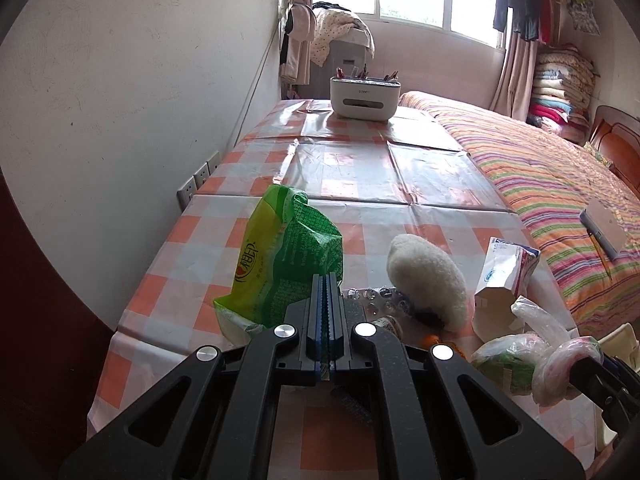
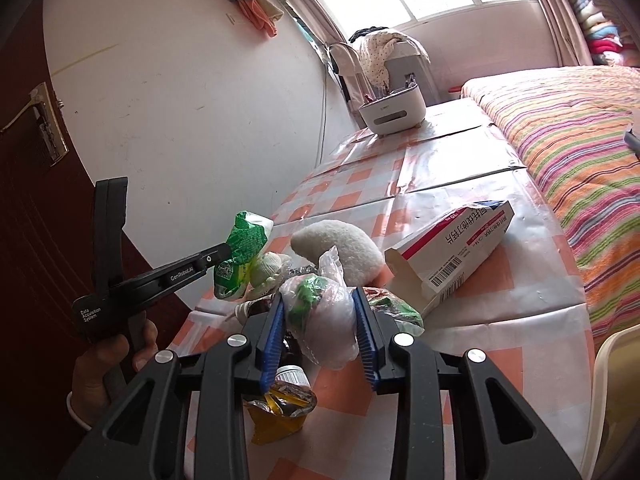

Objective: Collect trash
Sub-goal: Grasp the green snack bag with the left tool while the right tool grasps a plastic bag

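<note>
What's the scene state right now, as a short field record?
left gripper: shut on green wrapper, lifted off the table
right gripper: fingers closed around plastic bag
table: checked orange-white cover
loose trash: box, open end toward camera; yellow packet; small bottle
other: white pad behind the bag; organizer at the far end
beside table: striped bed

Glossy plastic tablecloth; crinkly shiny green wrapper; fuzzy white pad; matt cardboard box
</note>
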